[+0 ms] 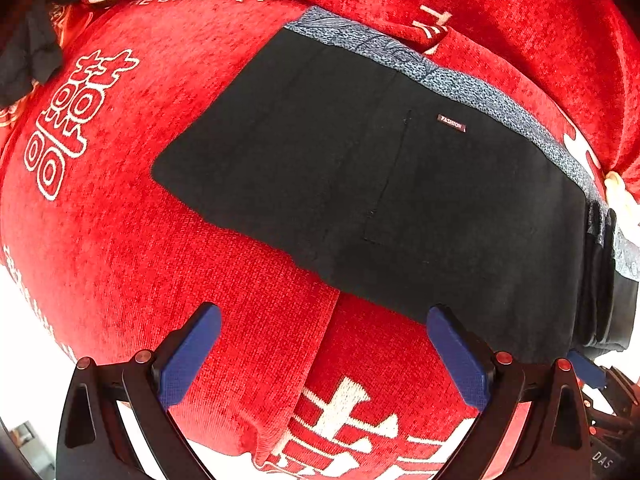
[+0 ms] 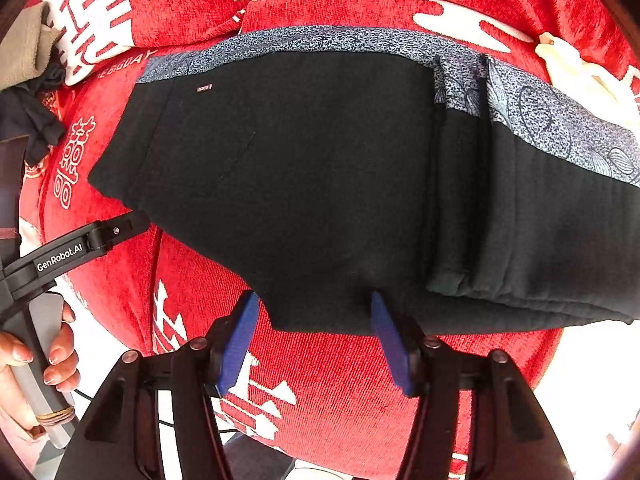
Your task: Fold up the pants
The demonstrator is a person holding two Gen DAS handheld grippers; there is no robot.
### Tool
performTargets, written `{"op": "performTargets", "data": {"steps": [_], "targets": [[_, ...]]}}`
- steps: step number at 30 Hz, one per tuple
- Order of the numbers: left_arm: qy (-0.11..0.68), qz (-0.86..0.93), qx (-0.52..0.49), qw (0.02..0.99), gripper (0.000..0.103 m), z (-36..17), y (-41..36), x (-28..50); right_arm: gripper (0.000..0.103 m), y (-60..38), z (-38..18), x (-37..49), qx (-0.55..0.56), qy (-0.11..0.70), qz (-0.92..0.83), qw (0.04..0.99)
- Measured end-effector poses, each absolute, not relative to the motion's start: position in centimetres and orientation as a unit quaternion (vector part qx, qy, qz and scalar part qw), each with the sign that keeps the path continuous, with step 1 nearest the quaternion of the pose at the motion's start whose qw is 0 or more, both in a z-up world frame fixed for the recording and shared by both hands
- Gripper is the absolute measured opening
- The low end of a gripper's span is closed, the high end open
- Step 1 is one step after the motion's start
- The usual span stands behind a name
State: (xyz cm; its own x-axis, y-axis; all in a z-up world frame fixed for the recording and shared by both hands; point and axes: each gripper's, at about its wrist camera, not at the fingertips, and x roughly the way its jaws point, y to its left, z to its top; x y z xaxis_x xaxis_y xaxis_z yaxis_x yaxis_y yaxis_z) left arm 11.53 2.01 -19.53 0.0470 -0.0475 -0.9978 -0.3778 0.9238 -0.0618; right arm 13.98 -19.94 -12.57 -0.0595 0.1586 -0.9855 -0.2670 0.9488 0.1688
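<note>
Left tool [image 1: 324, 354], right tool [image 2: 314, 344] — agape over red blanket [image 1: 120, 260] — black pants [image 2: 320, 184]

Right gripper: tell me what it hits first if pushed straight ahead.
The open right gripper would most likely meet the near edge of the folded black fabric pants, which already sits between its blue fingertips; depth is unclear.

One pair of black pants [image 2: 320, 184], one red blanket [image 1: 120, 240], two grippers [image 1: 324, 344] [image 2: 316, 336], one hand [image 2: 36, 364].
</note>
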Motion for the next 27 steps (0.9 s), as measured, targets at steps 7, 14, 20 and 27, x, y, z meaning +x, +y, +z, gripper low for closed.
{"op": "performTargets", "data": {"steps": [7,14,20,27], "targets": [[0.680,0.117,-0.159,0.706,0.103,-19.6,2.4,11.6,0.063,-19.9,-12.6,14.0,-0.038,0.711,0.155,0.684],[0.680,0.120,-0.164,0.704,0.103,-19.8,2.8,11.9,0.063,-19.9,-12.6,14.0,-0.037,0.712,0.155,0.684],[0.679,0.121,-0.172,0.703,0.103,-20.1,3.0,12.3,0.065,-19.6,-12.8,13.9,-0.038,0.713,0.157,0.683],[0.655,0.110,-0.213,0.716,0.103,-19.8,5.0,12.5,0.065,-19.7,-12.8,14.0,-0.033,0.715,0.160,0.680]]}}
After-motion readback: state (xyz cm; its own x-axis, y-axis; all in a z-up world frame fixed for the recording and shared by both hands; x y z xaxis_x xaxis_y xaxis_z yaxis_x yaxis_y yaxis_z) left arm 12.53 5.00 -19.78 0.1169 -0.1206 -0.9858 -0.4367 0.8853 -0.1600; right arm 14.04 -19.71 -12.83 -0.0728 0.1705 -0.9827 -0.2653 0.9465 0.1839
